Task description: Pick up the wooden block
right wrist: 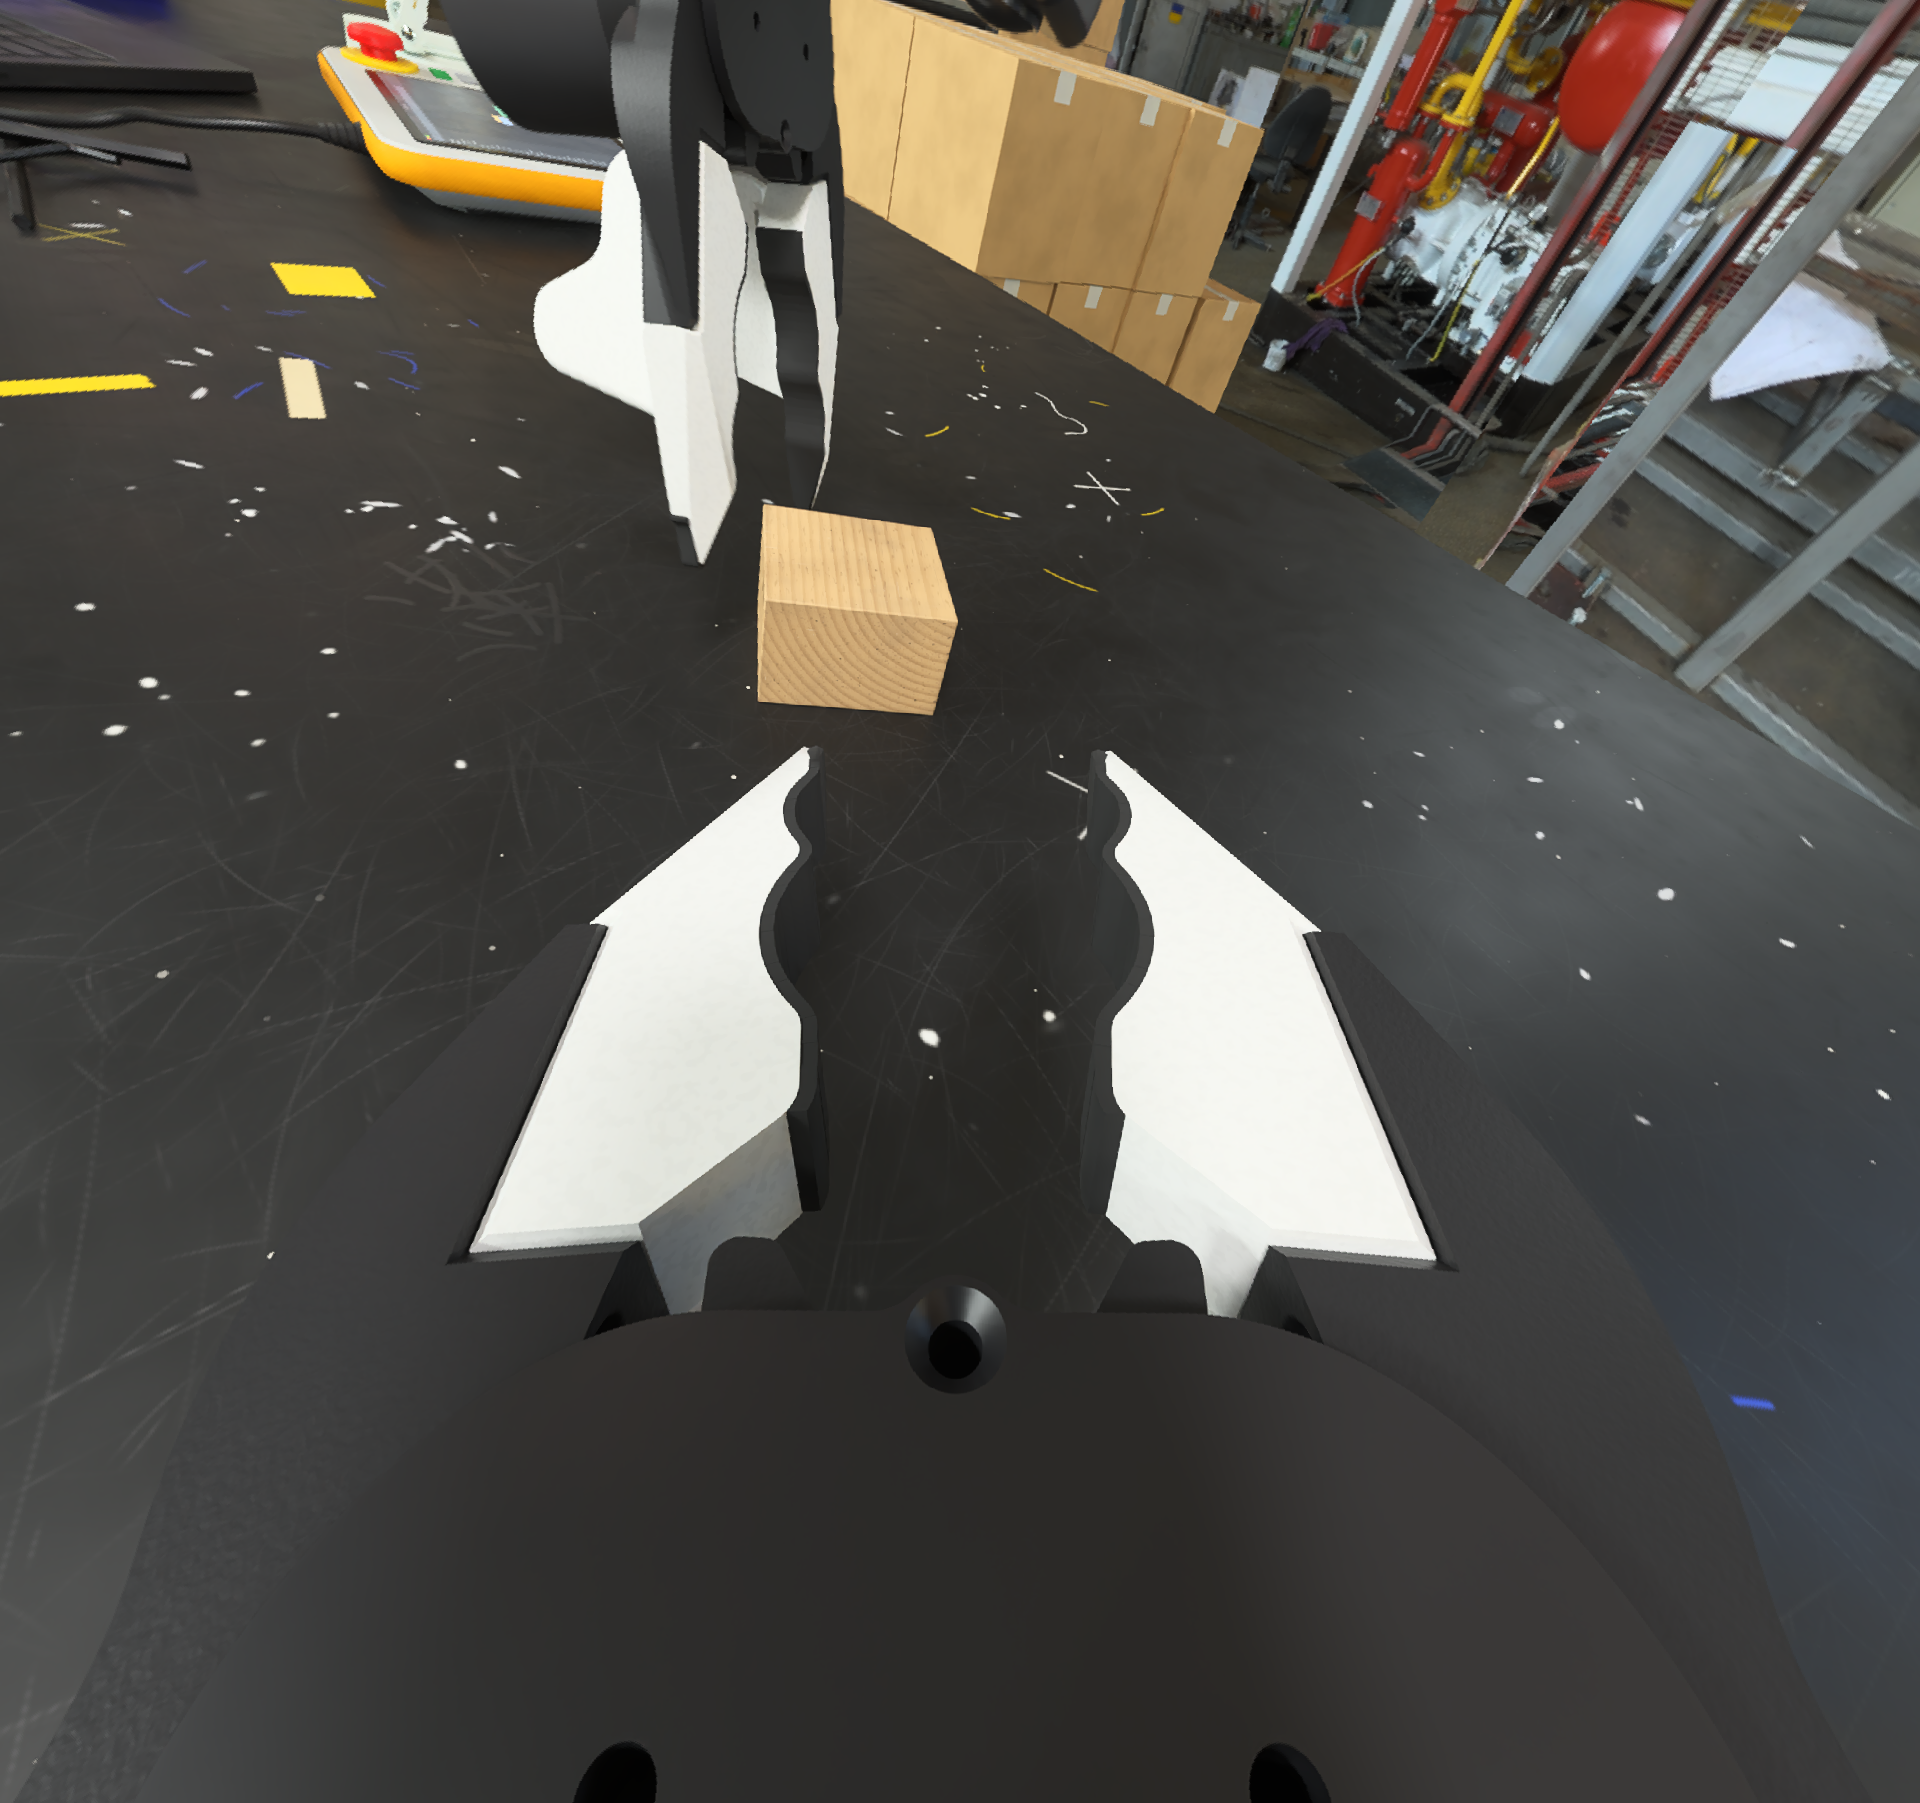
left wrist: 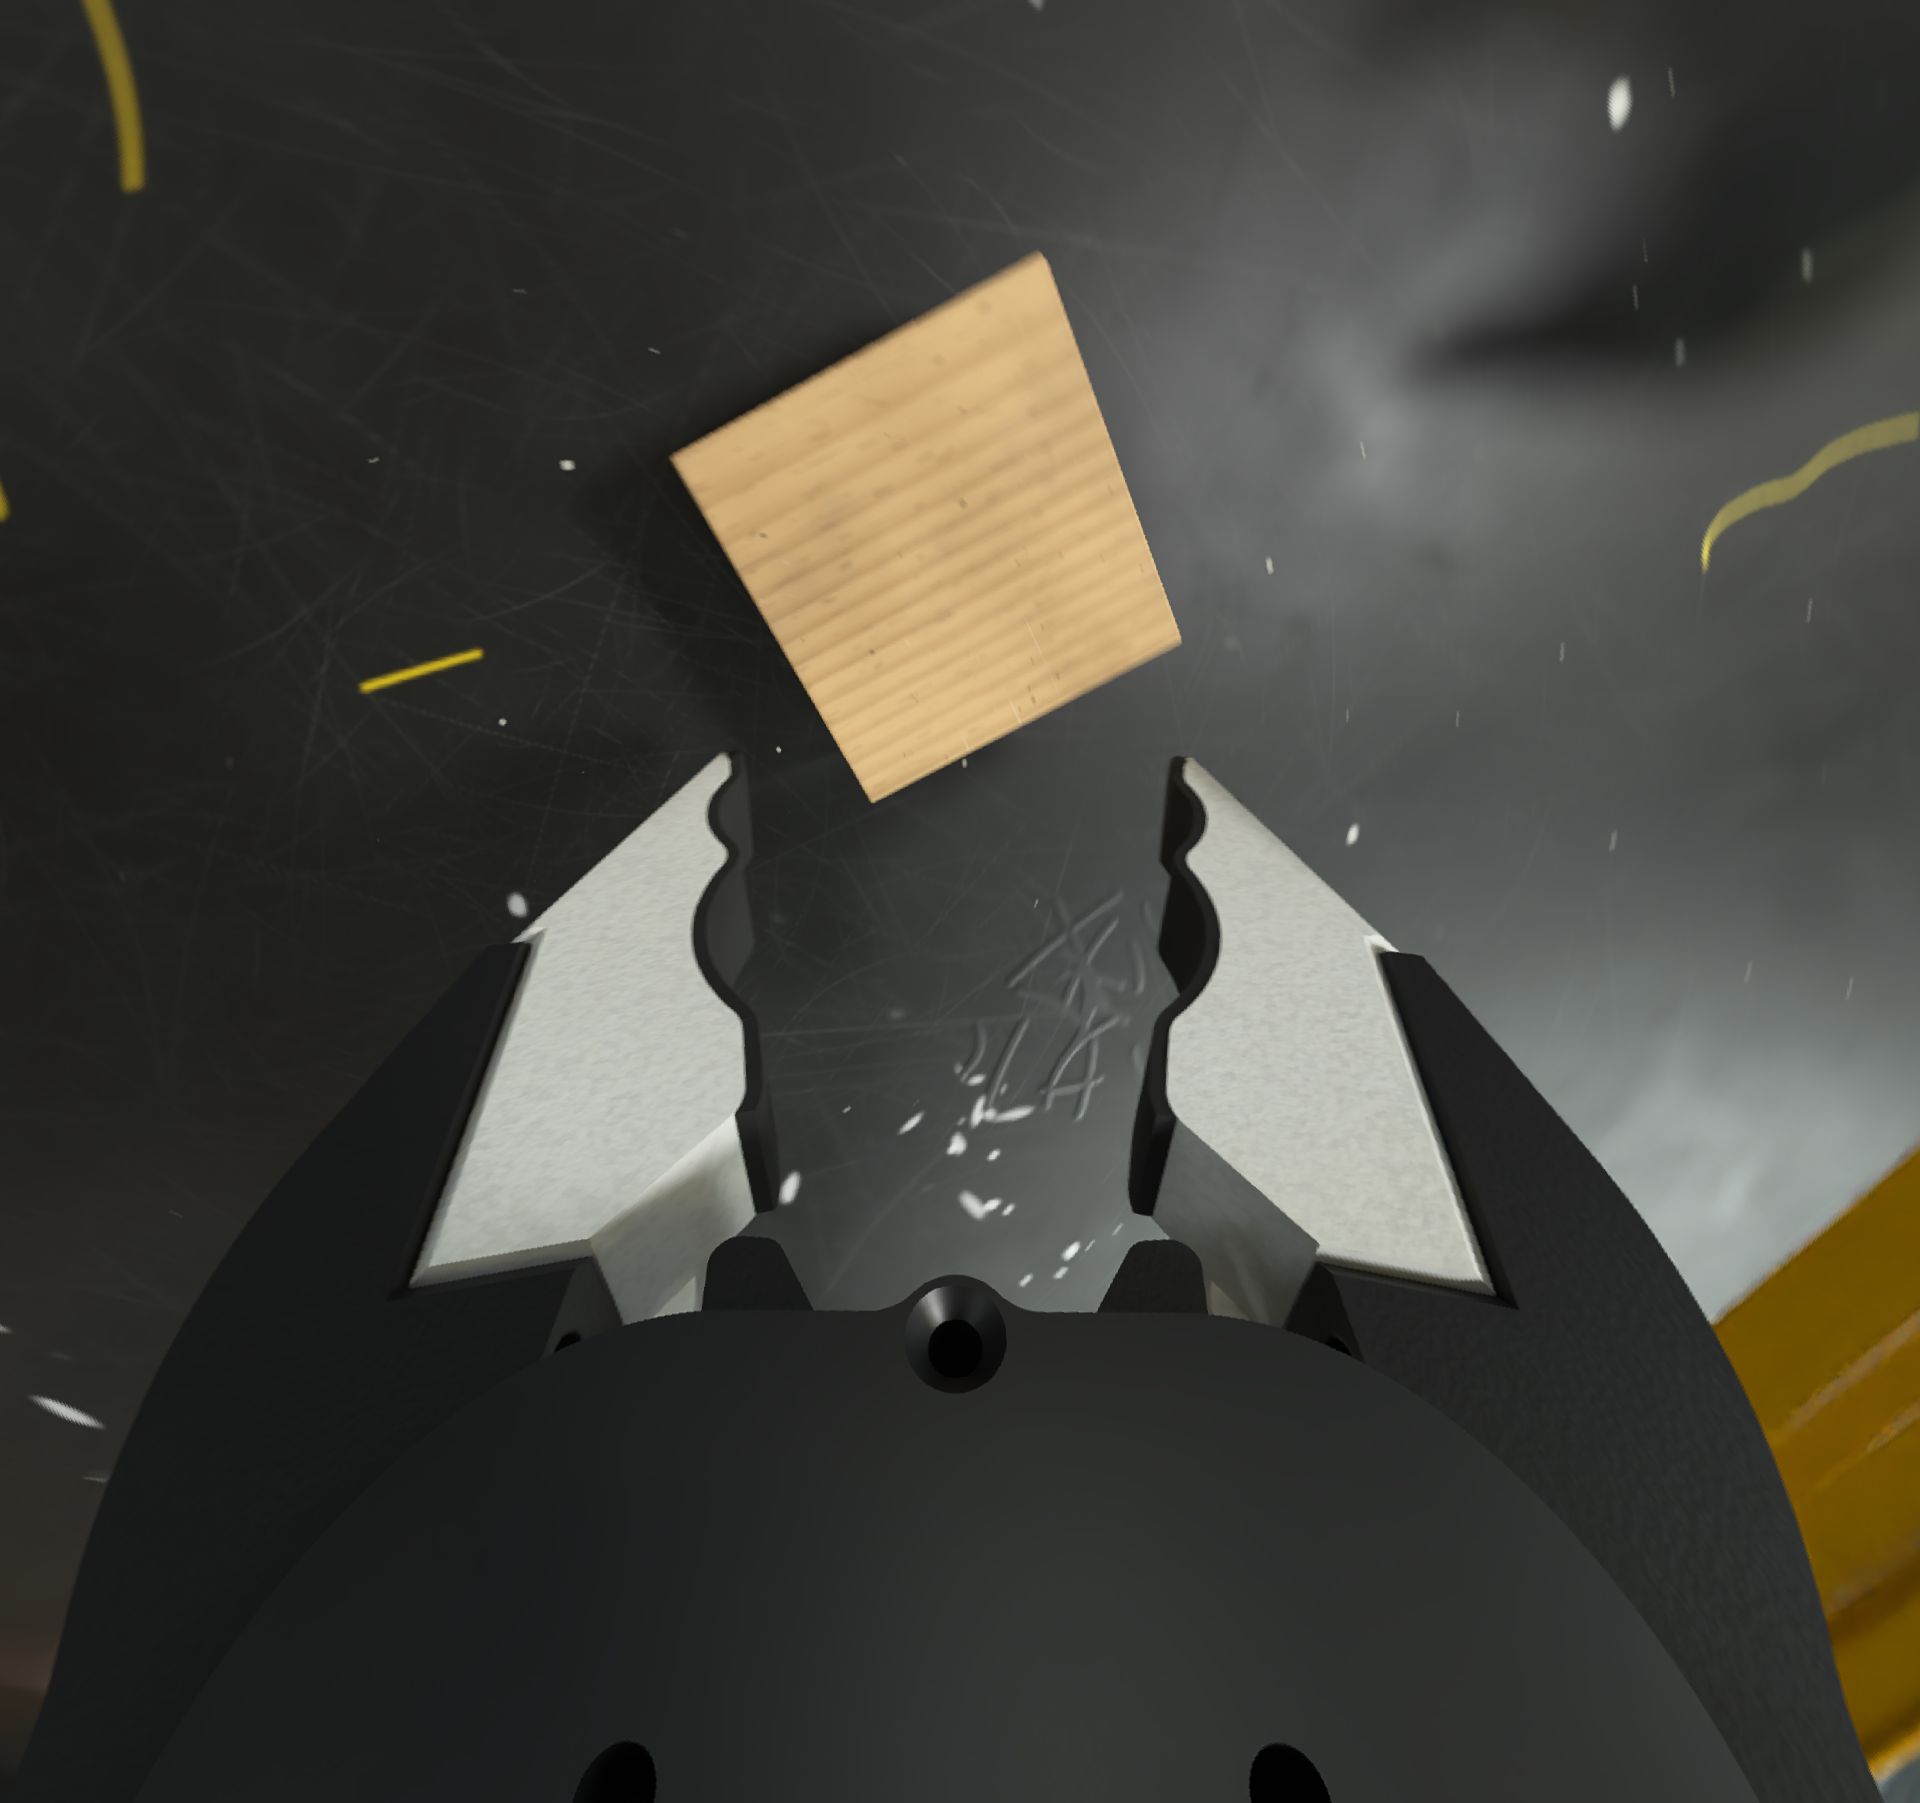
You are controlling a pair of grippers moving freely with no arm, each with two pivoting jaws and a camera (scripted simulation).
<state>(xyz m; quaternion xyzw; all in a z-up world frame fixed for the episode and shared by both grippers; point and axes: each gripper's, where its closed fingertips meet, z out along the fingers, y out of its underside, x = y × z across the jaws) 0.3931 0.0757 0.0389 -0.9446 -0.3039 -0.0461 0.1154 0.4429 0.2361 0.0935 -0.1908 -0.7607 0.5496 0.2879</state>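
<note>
A light wooden block [left wrist: 925, 527] lies on the black scratched table [left wrist: 312, 403]. My left gripper [left wrist: 958, 766] is open and empty, pointing down at the table, with the block just beyond its fingertips. In the right wrist view the block [right wrist: 852, 610] stands on the table [right wrist: 312, 870] a short way ahead of my right gripper [right wrist: 956, 761], which is open, empty and low over the table. The left gripper [right wrist: 764, 506] also shows there, hanging down just behind and left of the block, apart from it.
A yellow and white pendant with a red button [right wrist: 457, 132] lies at the far left. Cardboard boxes [right wrist: 1060, 164] stand beyond the table's far edge. Yellow tape marks [right wrist: 322, 280] dot the left of the table. The table's right edge [right wrist: 1558, 610] drops to a workshop floor.
</note>
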